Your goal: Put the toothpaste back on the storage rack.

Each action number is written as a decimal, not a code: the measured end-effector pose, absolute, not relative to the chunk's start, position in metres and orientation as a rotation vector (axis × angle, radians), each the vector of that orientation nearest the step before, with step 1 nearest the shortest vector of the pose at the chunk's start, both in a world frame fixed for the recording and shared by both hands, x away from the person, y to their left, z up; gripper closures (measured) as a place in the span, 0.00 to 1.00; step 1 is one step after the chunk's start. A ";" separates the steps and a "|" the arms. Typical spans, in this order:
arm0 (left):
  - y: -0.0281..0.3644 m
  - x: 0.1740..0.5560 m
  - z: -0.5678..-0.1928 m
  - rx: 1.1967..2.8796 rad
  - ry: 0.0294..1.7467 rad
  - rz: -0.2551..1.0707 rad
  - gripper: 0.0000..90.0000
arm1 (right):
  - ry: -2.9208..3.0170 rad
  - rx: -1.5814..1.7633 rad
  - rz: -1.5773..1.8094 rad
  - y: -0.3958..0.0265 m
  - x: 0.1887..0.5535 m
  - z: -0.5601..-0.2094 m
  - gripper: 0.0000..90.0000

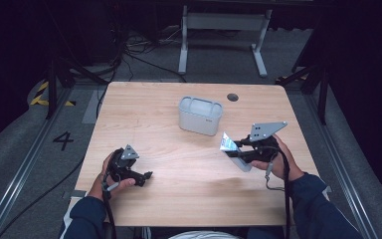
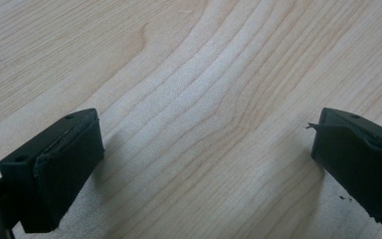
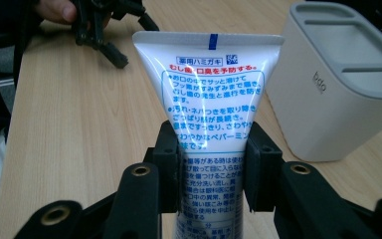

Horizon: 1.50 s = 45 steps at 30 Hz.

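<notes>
A white toothpaste tube (image 3: pixel 211 94) with blue and red print is clamped between the pads of my right gripper (image 3: pixel 213 164), flat crimped end pointing away. In the high view the tube (image 1: pixel 227 143) is lifted off the table at the right, held by my right gripper (image 1: pixel 238 152) just right of a grey holder (image 1: pixel 200 115). The holder (image 3: pixel 335 84) has slotted openings on top and stands upright close by. My left gripper (image 1: pixel 146 175) rests low at the table's front left, jaws wide open over bare wood (image 2: pixel 206 149) with nothing between them.
The wooden table (image 1: pixel 144 109) has a dark round hole (image 1: pixel 233 97) near its far edge. Behind the table stand a white frame's legs (image 1: pixel 224 30) and cables on the floor. Dark tripod legs flank both sides.
</notes>
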State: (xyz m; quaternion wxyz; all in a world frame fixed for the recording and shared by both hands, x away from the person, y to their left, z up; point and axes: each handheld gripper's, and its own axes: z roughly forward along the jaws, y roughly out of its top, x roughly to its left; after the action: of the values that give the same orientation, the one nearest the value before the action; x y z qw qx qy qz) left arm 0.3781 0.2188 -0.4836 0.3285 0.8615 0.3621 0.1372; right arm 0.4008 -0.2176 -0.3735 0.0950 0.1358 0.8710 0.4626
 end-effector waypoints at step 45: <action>0.219 0.378 -0.484 2.252 0.955 0.360 0.00 | 2.271 0.422 1.593 -0.168 0.464 -0.287 0.73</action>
State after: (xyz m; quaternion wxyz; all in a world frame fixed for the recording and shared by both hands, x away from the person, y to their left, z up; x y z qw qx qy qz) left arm 0.3777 0.2186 -0.4837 0.3285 0.8603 0.3649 0.1374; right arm 0.4639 -0.1683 -0.2874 0.1670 0.1483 0.7980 0.5598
